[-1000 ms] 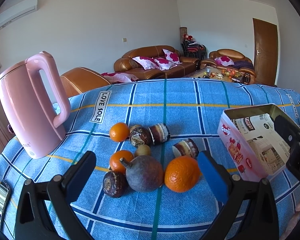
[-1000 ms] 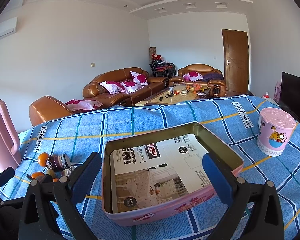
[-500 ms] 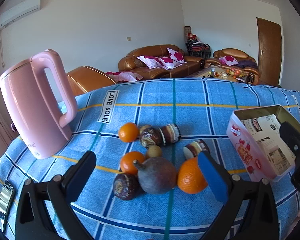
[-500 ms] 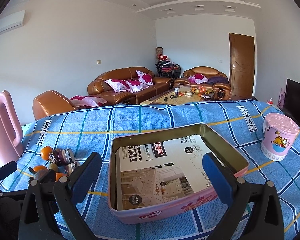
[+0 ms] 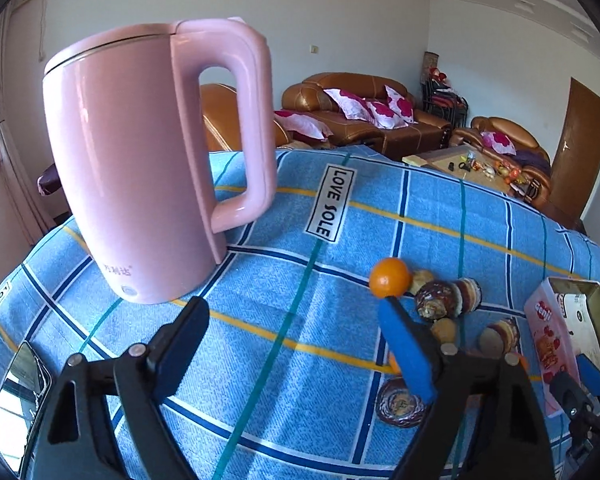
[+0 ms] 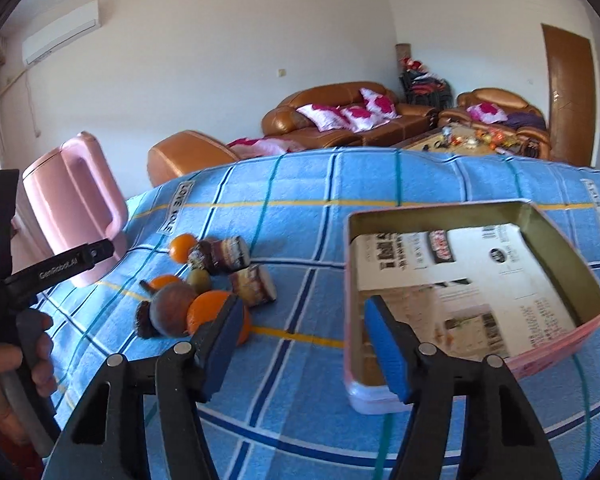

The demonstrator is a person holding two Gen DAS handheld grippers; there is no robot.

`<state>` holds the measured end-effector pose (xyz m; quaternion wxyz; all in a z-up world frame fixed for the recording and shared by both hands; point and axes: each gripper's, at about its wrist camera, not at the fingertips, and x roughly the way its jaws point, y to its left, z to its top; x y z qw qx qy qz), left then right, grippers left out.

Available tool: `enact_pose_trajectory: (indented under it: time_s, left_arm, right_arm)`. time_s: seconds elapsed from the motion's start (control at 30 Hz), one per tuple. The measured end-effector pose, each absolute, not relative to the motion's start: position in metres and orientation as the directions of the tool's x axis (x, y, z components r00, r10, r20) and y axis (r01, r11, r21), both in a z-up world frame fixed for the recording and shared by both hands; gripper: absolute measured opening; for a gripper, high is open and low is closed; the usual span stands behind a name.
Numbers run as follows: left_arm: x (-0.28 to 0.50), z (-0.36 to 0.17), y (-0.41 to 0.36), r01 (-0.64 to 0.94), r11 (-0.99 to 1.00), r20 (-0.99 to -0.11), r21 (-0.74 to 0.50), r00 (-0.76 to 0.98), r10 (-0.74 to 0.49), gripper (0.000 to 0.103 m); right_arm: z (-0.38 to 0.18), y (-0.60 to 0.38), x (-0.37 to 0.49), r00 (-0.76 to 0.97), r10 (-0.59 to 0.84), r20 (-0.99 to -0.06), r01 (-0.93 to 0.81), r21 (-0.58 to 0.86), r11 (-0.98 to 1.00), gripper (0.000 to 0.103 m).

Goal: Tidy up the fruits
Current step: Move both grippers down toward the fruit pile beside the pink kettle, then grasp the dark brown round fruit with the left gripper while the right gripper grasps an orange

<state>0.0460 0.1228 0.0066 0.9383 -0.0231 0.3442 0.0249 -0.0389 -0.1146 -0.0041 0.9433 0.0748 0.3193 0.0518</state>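
Note:
A cluster of fruits lies on the blue checked cloth [image 6: 300,216]: a small orange [image 5: 390,278], a big orange [image 6: 210,312], a dark round fruit [image 6: 172,307] and several brown pieces [image 6: 224,254]. A pink tin box [image 6: 472,280] lined with printed paper stands open to the right of them. My left gripper [image 5: 296,344] is open and empty, aimed left of the fruits toward the kettle. My right gripper [image 6: 300,344] is open and empty, over the cloth between the big orange and the tin.
A tall pink kettle [image 5: 152,160] stands at the left of the table. A phone [image 5: 16,404] lies at the near left edge. The left gripper's body and the hand holding it [image 6: 16,364] show at the left of the right wrist view. Sofas stand behind the table.
The left gripper has swung left, so the kettle fills its view and the fruits sit at its right. The right gripper has turned left and down toward the fruits and the tin's near corner.

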Motion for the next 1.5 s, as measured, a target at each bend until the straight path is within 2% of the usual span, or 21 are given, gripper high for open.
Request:
enact_pose_trajectory:
  time_s: [0.17,0.33,0.43,0.57,0.7,0.8,0.97,1.13,1.33,1.5]
  left_arm:
    - [0.041,0.005,0.108,0.089,0.995,-0.660,0.034,0.750,-0.045,0.088]
    - [0.033,-0.002,0.106,0.165,0.975,-0.663,0.146,0.748,-0.027,0.088]
    - [0.031,-0.002,0.109,0.184,0.973,-0.666,0.141,0.745,-0.044,0.088]
    - [0.030,-0.002,0.114,0.185,0.977,-0.673,0.108,0.737,-0.065,0.088]
    - [0.028,-0.003,0.110,0.209,0.971,-0.676,0.114,0.732,-0.078,0.088]
    - [0.026,-0.003,0.105,0.231,0.965,-0.678,0.122,0.730,-0.089,0.089]
    - [0.025,-0.005,0.101,0.296,0.952,-0.703,0.081,0.693,-0.156,0.090]
    - [0.019,-0.009,0.088,0.346,0.930,-0.715,0.125,0.681,-0.158,0.090]
    - [0.023,-0.012,0.087,0.352,0.932,-0.730,0.092,0.660,-0.177,0.090]
    - [0.025,-0.016,0.082,0.360,0.929,-0.740,0.093,0.649,-0.177,0.089]
  right_arm:
    - [-0.006,-0.088,-0.031,0.759,0.144,-0.636,-0.111,0.091,0.990,0.064]
    - [-0.004,-0.073,-0.037,0.775,0.107,-0.623,-0.140,-0.005,0.990,0.064]
    - [-0.001,-0.068,-0.038,0.785,0.116,-0.608,-0.164,-0.024,0.986,0.064]
    - [0.003,-0.058,-0.039,0.781,0.200,-0.592,-0.236,0.017,0.972,0.064]
    - [-0.011,-0.056,-0.025,0.692,0.300,-0.656,-0.289,0.129,0.949,0.065]
    - [-0.017,-0.062,-0.019,0.690,0.287,-0.664,-0.283,0.116,0.952,0.062]
    - [-0.023,-0.083,-0.013,0.710,0.172,-0.683,-0.192,0.047,0.980,0.062]
    - [-0.024,-0.083,-0.009,0.708,0.193,-0.679,-0.215,0.052,0.975,0.062]
    - [-0.028,-0.055,0.006,0.685,0.163,-0.710,-0.274,-0.043,0.961,0.062]
    - [-0.032,-0.056,0.016,0.637,0.214,-0.741,-0.281,0.036,0.959,0.062]
